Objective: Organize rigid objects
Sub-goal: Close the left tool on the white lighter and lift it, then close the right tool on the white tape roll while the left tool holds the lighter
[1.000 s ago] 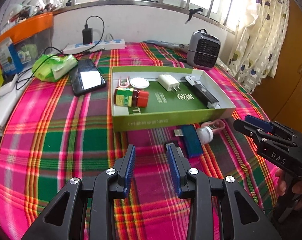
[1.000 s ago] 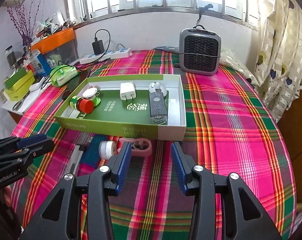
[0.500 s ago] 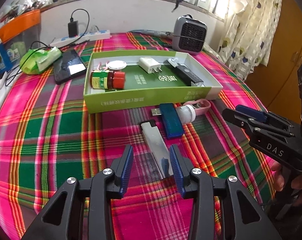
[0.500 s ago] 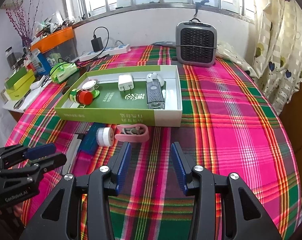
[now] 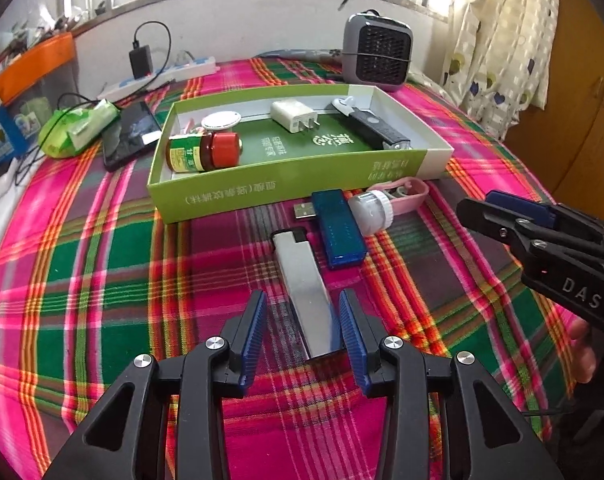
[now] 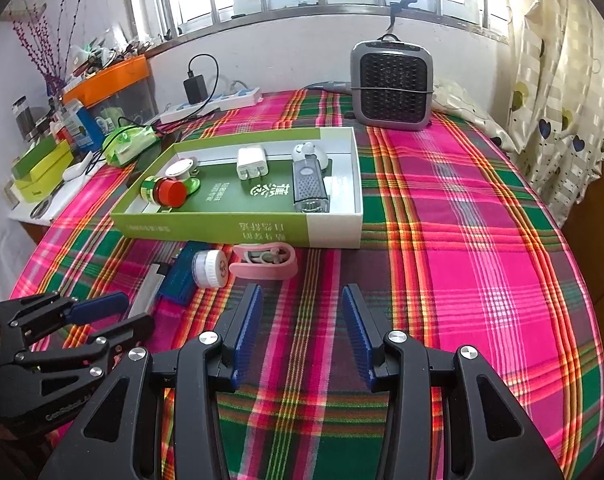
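Note:
A green shallow box (image 5: 285, 190) (image 6: 237, 229) holds a red-capped jar (image 5: 203, 151), a white charger plug (image 5: 293, 115), a dark flat device (image 5: 376, 128) and a small round white item. In front of it lie a silver lighter (image 5: 304, 286) (image 6: 143, 294), a blue USB stick (image 5: 338, 228), a small white-capped bottle (image 5: 372, 210) (image 6: 209, 269) and a pink clip (image 6: 265, 266). My left gripper (image 5: 302, 320) is open, its fingers on either side of the lighter's near end. My right gripper (image 6: 299, 320) is open over bare cloth, just in front of the pink clip.
A grey heater (image 6: 392, 86) stands at the back of the plaid-covered table (image 6: 462, 260). A phone (image 5: 131, 134), a green packet (image 5: 75, 128) and a power strip (image 5: 161, 76) lie at the left rear. Curtains (image 6: 562, 80) hang at the right.
My left gripper has pulled back and lowered around the lighter, so its fingers now straddle the near end. The right gripper drew back slightly from the box.

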Tool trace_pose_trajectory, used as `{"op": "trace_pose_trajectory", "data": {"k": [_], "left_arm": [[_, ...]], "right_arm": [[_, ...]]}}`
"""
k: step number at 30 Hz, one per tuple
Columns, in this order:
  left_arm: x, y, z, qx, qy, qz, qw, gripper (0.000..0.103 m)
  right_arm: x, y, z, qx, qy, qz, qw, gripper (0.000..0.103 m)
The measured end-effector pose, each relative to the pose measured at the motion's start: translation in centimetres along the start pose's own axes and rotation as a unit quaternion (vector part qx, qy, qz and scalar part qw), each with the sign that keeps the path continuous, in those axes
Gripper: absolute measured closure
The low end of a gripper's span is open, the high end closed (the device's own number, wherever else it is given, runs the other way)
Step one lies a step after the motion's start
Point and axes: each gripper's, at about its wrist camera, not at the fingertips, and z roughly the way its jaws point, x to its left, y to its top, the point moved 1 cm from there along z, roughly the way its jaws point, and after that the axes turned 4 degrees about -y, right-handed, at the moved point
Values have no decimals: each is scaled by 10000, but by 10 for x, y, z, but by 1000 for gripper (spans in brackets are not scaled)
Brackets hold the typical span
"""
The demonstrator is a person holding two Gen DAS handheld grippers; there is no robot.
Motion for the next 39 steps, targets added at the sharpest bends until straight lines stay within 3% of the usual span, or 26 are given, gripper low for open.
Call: {"op": "trace_pose_trajectory", "data": {"k": [4, 12, 17, 20, 39], "left_arm": [[-1, 3, 4, -6, 273, 143, 9995, 66], [5, 11, 9, -2, 259, 165, 9995, 67], [10, 11, 8, -24, 210, 90, 9997, 81], [15, 11, 6, -37, 65, -29, 10000, 81], [48, 0, -10, -191, 224, -324, 9990, 81]], "right_arm": [[2, 0, 0, -3, 25, -33, 10000, 60], [6, 0, 0, 17, 36, -57, 10000, 60], [10, 1, 2, 51, 46, -102, 9999, 60], [13, 2, 3, 70, 46, -133, 9999, 60], [53, 12, 15, 73, 298, -568, 9979, 60]]}}
